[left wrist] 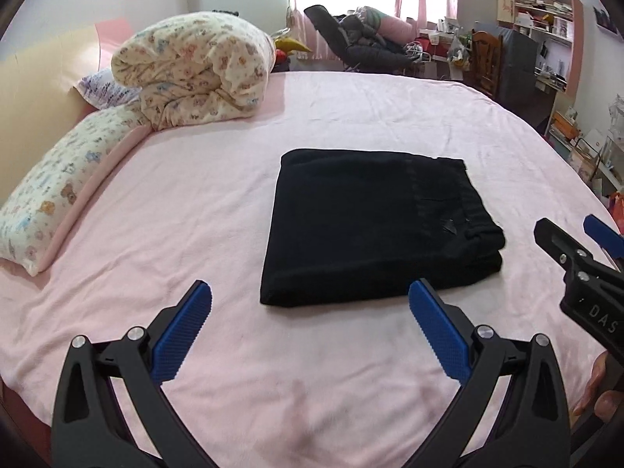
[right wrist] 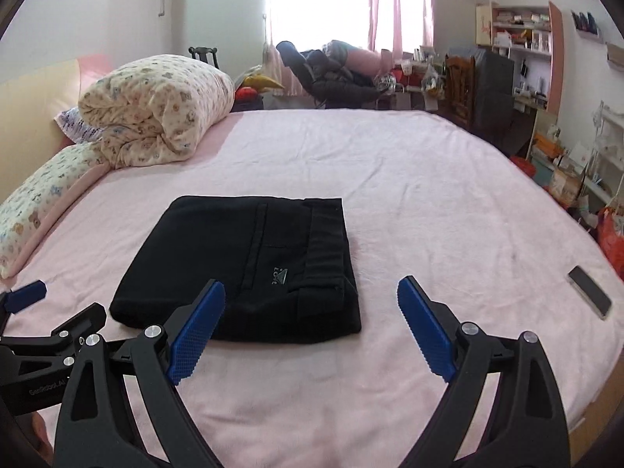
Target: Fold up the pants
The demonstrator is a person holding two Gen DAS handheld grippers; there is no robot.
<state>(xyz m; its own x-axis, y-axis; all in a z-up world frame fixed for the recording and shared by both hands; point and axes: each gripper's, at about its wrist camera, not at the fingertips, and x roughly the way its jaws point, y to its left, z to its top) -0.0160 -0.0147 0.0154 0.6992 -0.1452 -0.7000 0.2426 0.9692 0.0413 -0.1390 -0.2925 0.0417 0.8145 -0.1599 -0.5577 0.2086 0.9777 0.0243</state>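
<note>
The black pants (left wrist: 374,226) lie folded into a thick rectangle on the pink bed sheet (left wrist: 195,210), waistband to the right. In the right wrist view the pants (right wrist: 249,265) show a small grey logo. My left gripper (left wrist: 310,292) is open and empty, held above the sheet just short of the bundle's near edge. My right gripper (right wrist: 311,288) is open too, nothing between its blue pads, near the bundle's front right corner. The right gripper (left wrist: 577,241) shows at the right edge of the left wrist view; the left gripper (right wrist: 46,312) shows at lower left of the right wrist view.
A rolled floral duvet (left wrist: 195,74) and a long floral pillow (left wrist: 58,195) lie at the bed's left side. A dark phone (right wrist: 589,291) rests on the sheet near the right edge. Chair, desk and cluttered shelves (right wrist: 518,43) stand beyond the bed.
</note>
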